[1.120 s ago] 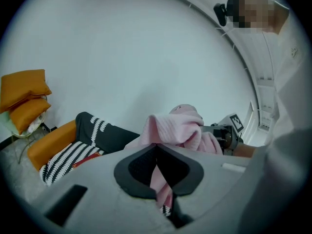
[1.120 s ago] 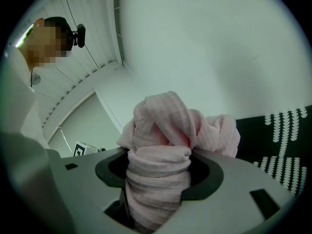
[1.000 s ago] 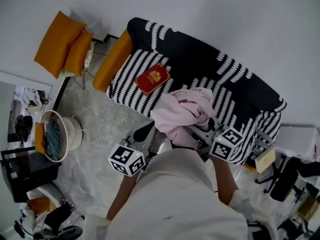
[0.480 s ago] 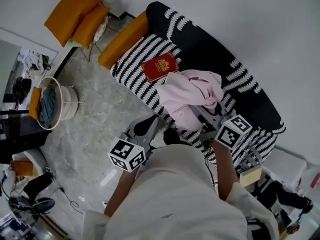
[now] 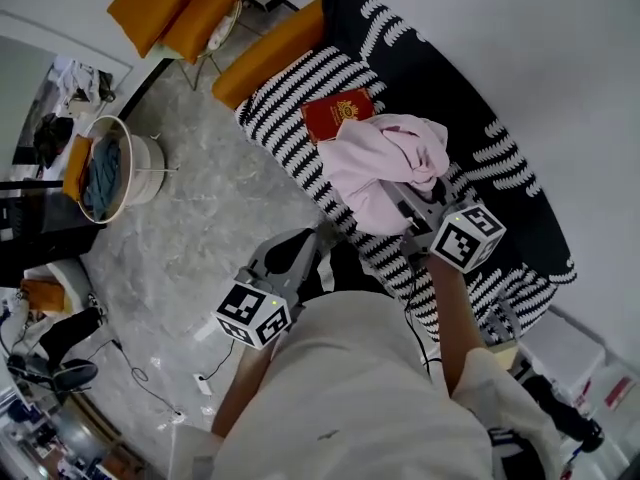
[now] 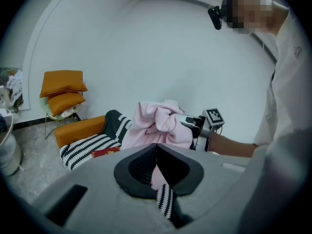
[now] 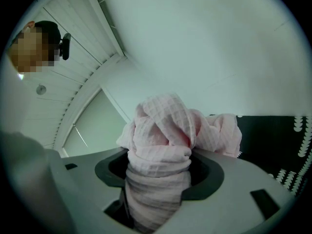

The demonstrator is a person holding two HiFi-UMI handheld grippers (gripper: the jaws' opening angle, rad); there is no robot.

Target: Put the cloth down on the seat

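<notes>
Jaws of my right gripper [image 5: 415,200] clamp the bunched pink cloth [image 5: 375,163] over the black-and-white striped sofa seat [image 5: 285,93]; left gripper [image 6: 156,147] closed, empty.

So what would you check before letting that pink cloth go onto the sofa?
1. Right gripper shut on the pink cloth: ok, a thick bunch fills its jaws.
2. Cloth above the striped seat: ok.
3. Cloth already resting on the seat: cannot tell.
4. Red book clear of the landing spot: cannot tell; it lies right at the cloth's edge.
5. Left gripper out of the way: ok, shut, empty, held back from the seat.
</notes>
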